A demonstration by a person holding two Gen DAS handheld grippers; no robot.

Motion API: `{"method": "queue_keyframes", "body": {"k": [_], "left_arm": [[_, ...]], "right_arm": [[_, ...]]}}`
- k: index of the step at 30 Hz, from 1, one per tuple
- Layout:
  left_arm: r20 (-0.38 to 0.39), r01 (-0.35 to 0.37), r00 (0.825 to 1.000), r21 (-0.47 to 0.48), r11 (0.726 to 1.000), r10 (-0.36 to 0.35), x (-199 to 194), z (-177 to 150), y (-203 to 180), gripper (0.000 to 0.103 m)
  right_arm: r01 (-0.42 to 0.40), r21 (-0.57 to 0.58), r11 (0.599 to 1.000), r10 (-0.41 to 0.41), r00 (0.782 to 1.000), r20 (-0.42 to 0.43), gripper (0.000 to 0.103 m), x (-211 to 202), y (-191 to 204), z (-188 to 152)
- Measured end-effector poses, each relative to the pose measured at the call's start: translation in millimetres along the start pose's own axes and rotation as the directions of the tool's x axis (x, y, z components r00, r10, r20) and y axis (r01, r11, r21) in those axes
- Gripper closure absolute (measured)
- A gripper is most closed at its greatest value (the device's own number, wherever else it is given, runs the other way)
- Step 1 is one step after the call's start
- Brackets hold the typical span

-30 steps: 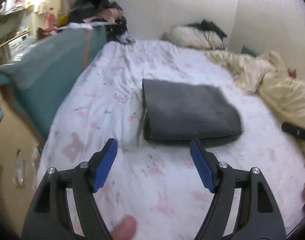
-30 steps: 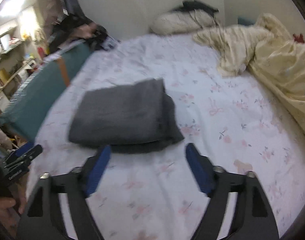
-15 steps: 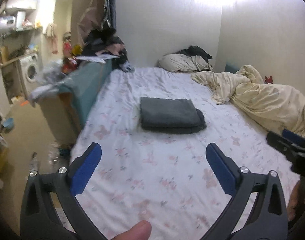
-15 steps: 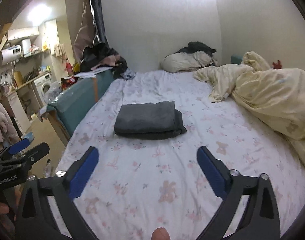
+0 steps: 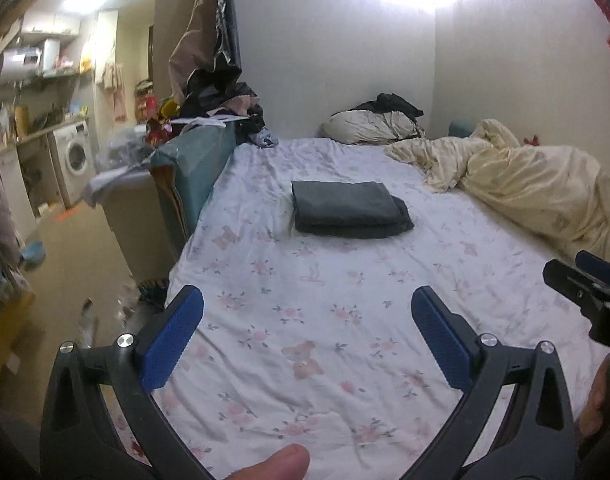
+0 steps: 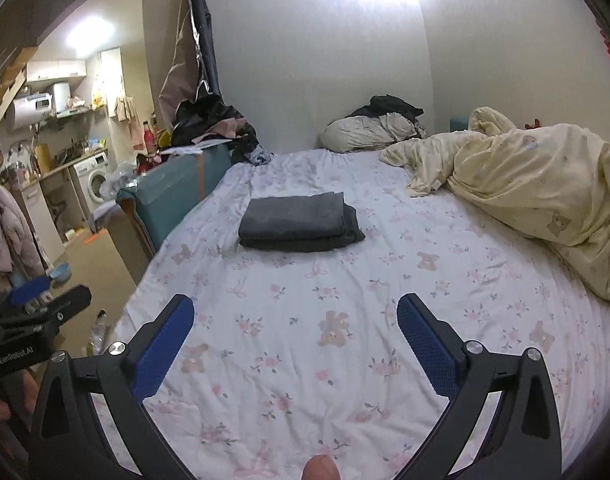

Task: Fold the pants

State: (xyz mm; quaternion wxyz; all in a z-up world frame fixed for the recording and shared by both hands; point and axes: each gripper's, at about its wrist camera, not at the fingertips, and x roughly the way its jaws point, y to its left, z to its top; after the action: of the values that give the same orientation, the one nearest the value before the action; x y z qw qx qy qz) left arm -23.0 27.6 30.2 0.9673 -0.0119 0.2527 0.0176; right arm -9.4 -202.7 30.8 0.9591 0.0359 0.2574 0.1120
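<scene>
Left wrist view: left gripper (image 5: 305,304) held above the near end of the bed (image 5: 345,320), pointing along it toward the far wall, blue pads (image 5: 173,336) spread wide with nothing between them. A thumb tip (image 5: 281,464) shows at the bottom edge. Folded dark grey pants (image 5: 347,210) lie mid-bed, well apart from the pads. Right gripper (image 5: 589,280) pokes in at the right edge; its jaw state can't be told from here.

Right wrist view: right gripper (image 6: 295,320) level over the near end of the bed (image 6: 305,340), jaws wide apart and empty. Pants (image 6: 299,222) lie flat at mid-bed, cream duvet (image 6: 537,184) to their right. Left gripper (image 6: 37,304) body at the left edge, mirrored text reads roughly "GenRobot.AI".
</scene>
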Motion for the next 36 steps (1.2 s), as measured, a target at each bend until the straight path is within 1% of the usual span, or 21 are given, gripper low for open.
{"method": "queue_keyframes", "body": {"k": [2, 6, 8, 14, 20, 23, 36], "left_arm": [[0.011, 0.017, 1.000, -0.007, 1.000, -0.017, 3, 0, -3, 0.001], [0.015, 0.047, 0.999, -0.011, 0.999, -0.047, 10, -2, -9, 0.000], [0.000, 0.058, 0.998, -0.017, 0.998, -0.058, 14, -4, -11, 0.000], [-0.053, 0.036, 0.998, -0.044, 0.998, -0.038, 25, -7, -9, 0.001], [-0.040, 0.027, 0.999, -0.041, 0.999, -0.029, 22, -9, -8, 0.000], [-0.050, 0.035, 0.998, -0.049, 0.998, -0.038, 22, -8, -9, 0.001], [-0.051, 0.014, 0.999, -0.067, 0.998, -0.018, 22, -8, -6, 0.001]], "right_arm": [[-0.007, -0.003, 1.000, 0.007, 1.000, -0.010, 0.000, 8, 2, -2], [0.007, -0.029, 1.000, -0.007, 1.000, -0.006, 0.000, 18, 8, -5], [0.007, -0.022, 1.000, -0.007, 1.000, -0.012, 0.000, 23, 9, -6], [0.016, -0.018, 1.000, -0.017, 0.999, -0.040, 0.000, 34, 11, -10], [0.017, -0.024, 1.000, -0.018, 0.999, -0.039, 0.000, 35, 16, -11], [0.018, -0.023, 1.000, -0.018, 0.999, -0.038, 0.000, 34, 16, -11], [0.035, -0.012, 0.999, -0.035, 0.999, -0.041, 0.000, 28, 18, -15]]}}
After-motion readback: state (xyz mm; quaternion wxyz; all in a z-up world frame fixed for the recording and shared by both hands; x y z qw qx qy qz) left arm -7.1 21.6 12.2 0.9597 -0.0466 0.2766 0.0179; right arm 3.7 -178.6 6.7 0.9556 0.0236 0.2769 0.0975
